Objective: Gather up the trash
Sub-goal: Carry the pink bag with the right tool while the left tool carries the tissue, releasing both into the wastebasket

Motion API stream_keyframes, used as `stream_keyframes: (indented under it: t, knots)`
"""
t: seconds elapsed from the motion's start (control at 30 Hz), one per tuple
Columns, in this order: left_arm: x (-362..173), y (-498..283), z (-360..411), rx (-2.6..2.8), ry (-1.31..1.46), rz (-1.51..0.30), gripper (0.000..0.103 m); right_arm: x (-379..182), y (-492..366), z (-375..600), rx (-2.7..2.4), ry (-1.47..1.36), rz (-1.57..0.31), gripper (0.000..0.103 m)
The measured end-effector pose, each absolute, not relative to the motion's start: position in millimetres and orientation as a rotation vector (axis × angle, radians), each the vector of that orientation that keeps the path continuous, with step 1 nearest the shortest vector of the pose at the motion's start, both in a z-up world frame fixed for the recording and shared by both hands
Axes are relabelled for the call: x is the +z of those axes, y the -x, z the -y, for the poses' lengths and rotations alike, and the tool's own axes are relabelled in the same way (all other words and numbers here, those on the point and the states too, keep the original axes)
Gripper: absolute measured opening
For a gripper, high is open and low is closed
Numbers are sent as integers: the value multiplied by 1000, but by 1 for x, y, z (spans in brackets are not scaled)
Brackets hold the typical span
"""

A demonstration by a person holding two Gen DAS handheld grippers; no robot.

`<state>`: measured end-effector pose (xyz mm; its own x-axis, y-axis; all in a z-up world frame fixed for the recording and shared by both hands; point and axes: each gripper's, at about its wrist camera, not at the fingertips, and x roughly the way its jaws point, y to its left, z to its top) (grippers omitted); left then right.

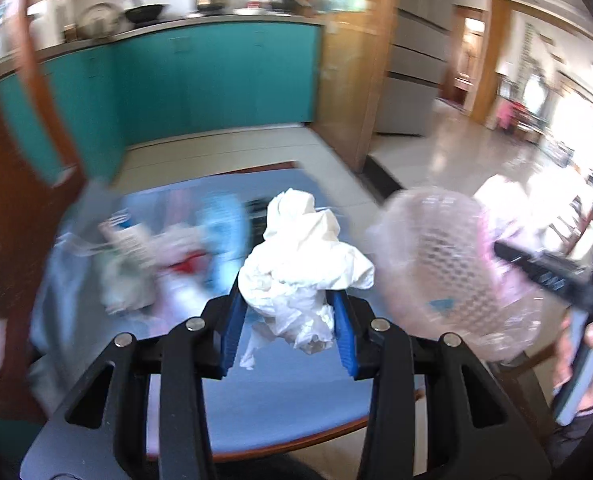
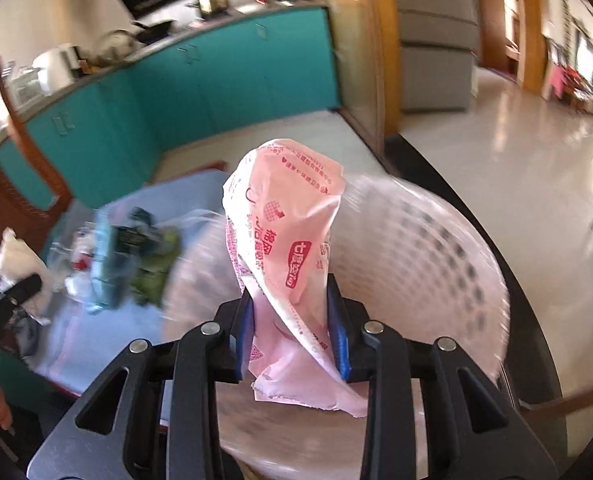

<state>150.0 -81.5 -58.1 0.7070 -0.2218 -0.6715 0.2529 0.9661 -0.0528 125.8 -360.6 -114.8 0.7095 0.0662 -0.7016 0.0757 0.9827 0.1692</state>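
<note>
I have both tongs loaded. The left tongs are clenched on a crumpled white tissue wad, lifted clear above the blue-covered worktop. The right tongs are clenched on a pink printed wrapper, carried in front of a white perforated basket, which I judge to be the collection bin. To do this step well, I should bring each load squarely over the basket mouth before letting go, one side at a time, since both items are light and may drift. The left view alone shows a hand on the other tool; the right view alone gives the wrapper's print. More trash lies blurred on the worktop.
</note>
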Motion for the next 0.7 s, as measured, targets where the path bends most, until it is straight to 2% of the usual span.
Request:
stream_keyframes:
  t: [0.23, 0.27, 0.3, 0.37, 0.43, 0.5, 0.7]
  knots:
    - [-75, -175, 187, -619, -64, -829, 41, -142, -123, 402, -82, -314, -859, 33]
    - [-81, -178, 200, -648, -79, -849, 41, -142, -121, 405, -91, -322, -853, 37]
    - [-85, -179, 208, -667, -92, -855, 44, -141, -119, 409, -99, -325, -846, 39]
    - [-93, -178, 227, -711, -119, -859, 58, -141, -118, 413, -100, -325, -842, 44]
    - [-96, -176, 233, -709, -129, -844, 77, -141, -116, 418, -103, -323, -841, 48]
    - [-96, -173, 230, -701, -125, -829, 81, -142, -114, 421, -109, -329, -838, 54]
    - [-85, -171, 172, -486, -102, -775, 81, -137, -119, 411, -113, -319, -817, 54]
